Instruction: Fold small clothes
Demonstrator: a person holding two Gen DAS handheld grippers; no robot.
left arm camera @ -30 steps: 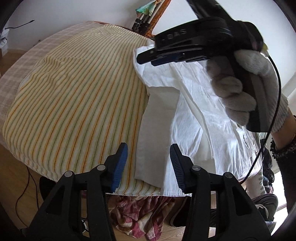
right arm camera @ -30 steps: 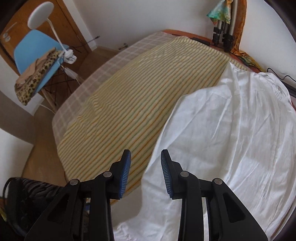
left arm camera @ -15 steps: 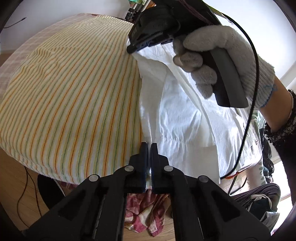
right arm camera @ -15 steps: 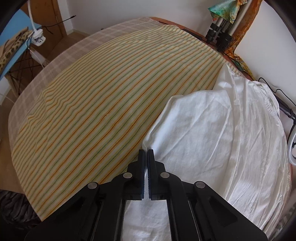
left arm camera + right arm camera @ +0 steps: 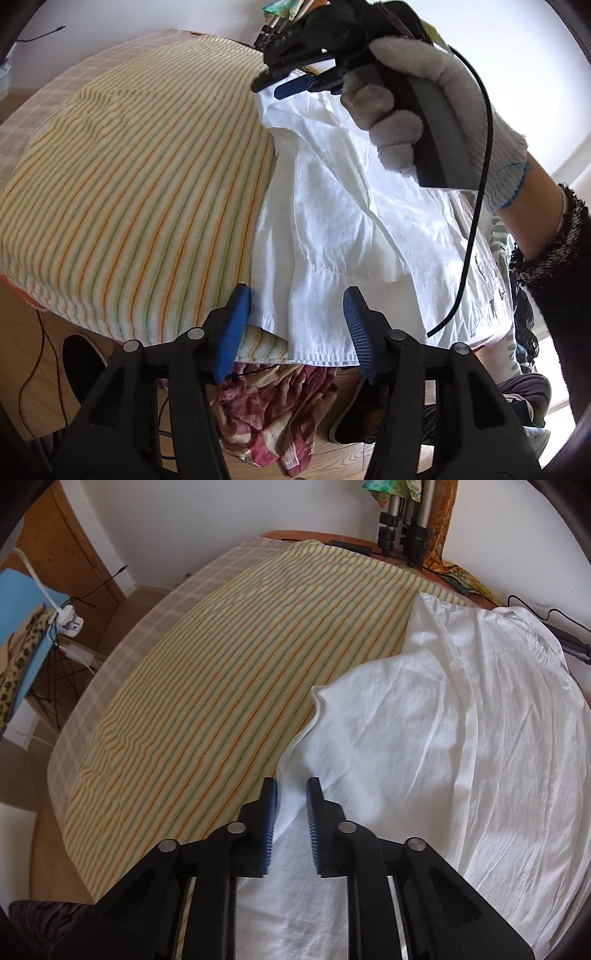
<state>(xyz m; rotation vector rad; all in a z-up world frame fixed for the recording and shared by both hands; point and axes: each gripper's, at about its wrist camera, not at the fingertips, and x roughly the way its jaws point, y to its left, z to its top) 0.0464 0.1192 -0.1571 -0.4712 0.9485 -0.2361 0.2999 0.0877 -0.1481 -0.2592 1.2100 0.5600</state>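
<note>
Leftmost, striped cotton cloth in yellow, green and orange [image 5: 140, 192] covering the table. Beside it to the right, crumpled white fabric garment [image 5: 343, 221], spread on that cloth, hem hanging over the near edge. Left gripper [image 5: 295, 325], black with blue pads: jaws opening, hem edge between them, pads clear of it. Right gripper [image 5: 291, 812], held by a grey-gloved hand [image 5: 417, 110]: jaws opening, a garment fold between, not pressed. Below, red patterned cloth [image 5: 273, 406] on the wooden floor.

The white garment [image 5: 461, 738] is thin, creased matt cloth (slightly sheer) on a soft striped woven cover [image 5: 221, 686].
</note>
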